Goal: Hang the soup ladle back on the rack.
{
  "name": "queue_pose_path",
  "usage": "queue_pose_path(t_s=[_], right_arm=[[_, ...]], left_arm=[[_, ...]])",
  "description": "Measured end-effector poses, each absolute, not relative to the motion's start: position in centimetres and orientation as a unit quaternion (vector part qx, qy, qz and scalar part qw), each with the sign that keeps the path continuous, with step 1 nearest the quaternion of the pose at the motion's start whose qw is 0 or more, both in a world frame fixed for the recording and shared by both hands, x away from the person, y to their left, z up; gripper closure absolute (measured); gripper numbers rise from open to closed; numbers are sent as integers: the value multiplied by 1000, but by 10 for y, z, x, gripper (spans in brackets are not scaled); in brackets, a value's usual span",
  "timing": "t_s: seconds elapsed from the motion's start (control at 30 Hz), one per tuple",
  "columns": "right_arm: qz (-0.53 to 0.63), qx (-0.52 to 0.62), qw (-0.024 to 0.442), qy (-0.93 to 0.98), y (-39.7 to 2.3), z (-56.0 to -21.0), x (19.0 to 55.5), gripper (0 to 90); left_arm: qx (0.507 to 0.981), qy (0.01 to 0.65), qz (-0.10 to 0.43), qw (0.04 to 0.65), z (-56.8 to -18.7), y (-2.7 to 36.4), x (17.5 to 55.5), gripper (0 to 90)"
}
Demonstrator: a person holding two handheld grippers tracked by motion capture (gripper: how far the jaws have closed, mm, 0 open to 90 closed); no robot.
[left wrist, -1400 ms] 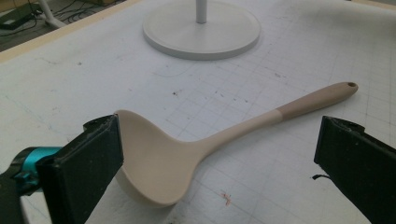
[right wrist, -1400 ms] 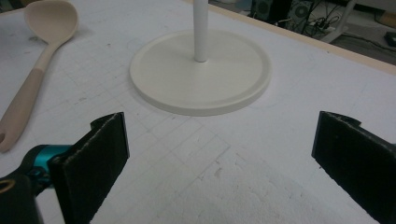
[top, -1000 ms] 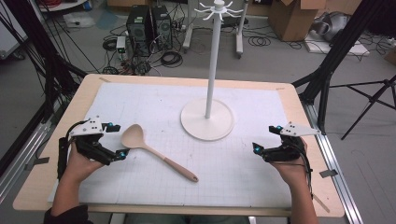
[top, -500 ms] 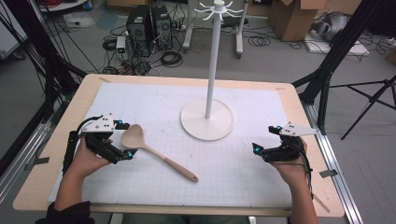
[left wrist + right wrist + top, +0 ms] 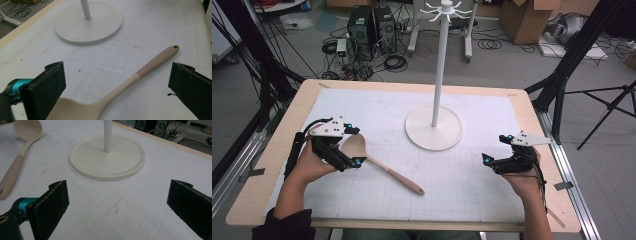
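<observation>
Our left gripper, jaws wide, straddles the wooden spoon bowl near the table's left edge; our right gripper hovers wide near the right edge.

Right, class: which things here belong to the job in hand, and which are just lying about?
In the job: left gripper, open around the spoon; hook stand.
Lying about: right gripper, open and idle; computer towers; cardboard box.
</observation>
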State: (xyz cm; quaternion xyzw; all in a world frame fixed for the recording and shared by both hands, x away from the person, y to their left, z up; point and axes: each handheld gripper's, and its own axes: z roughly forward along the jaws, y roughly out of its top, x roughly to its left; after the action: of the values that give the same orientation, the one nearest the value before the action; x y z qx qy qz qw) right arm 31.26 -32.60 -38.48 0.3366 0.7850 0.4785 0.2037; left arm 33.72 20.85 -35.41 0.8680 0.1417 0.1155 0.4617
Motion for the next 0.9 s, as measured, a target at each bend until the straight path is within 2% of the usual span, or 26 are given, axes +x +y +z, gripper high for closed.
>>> queue_pose_path(t_s=[0.7, 0.9], right_arm=[[474, 338, 202, 788, -325, -386, 314, 25], [475, 337, 202, 787, -326, -386, 313, 25]], left_arm=[[914, 90, 76, 388, -364, 158, 352, 17], [928, 80, 57, 359, -377, 143, 355, 17]])
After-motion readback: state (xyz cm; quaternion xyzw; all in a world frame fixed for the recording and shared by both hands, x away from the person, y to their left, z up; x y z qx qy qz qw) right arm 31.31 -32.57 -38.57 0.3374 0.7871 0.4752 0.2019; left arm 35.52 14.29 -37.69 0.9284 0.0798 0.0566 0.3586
